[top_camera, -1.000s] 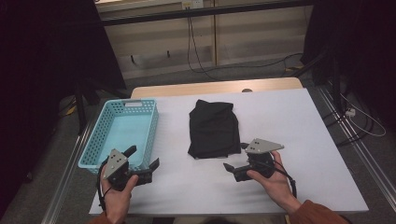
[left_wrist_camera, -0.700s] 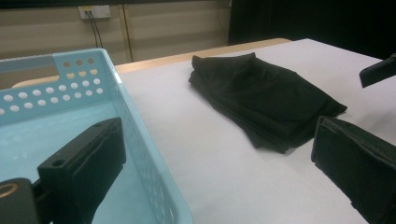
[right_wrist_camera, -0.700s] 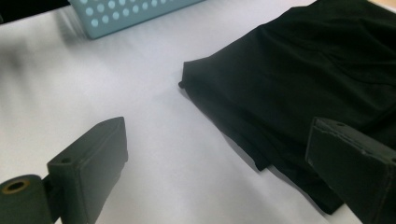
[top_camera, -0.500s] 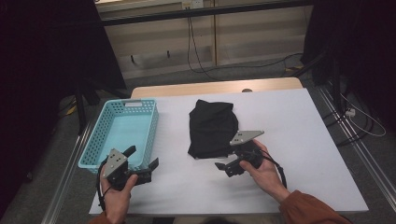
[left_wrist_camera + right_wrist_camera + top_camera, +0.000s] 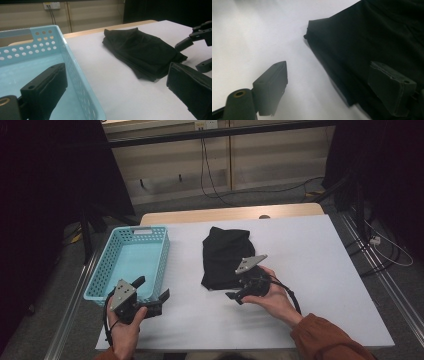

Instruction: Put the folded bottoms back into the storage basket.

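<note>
So nobody's said what the job is here, but going by the setup my guess is the folded black cloth [image 5: 223,257] is meant to end up in the light blue basket [image 5: 131,262]. If that's right, basically nothing is done yet. The cloth lies flat on the white table [image 5: 325,270], roughly mid-table, well apart from the basket, and the basket looks empty.

The right gripper [image 5: 239,289] is at the near corner of the cloth, fingers spread wide. From its own camera one finger [image 5: 392,87] sits over the dark fabric and the other [image 5: 270,86] over bare table, so the near edge runs between them. Nothing is pinched yet, and I can't tell whether either finger touches the cloth.

The left gripper [image 5: 152,296] hangs at the near end of the basket, fingers wide too and holding nothing, one on each side of the basket wall.

What's left, I reckon: close on that edge, lift, carry it over, drop it in. Floppy fabric may unfold on the way.
</note>
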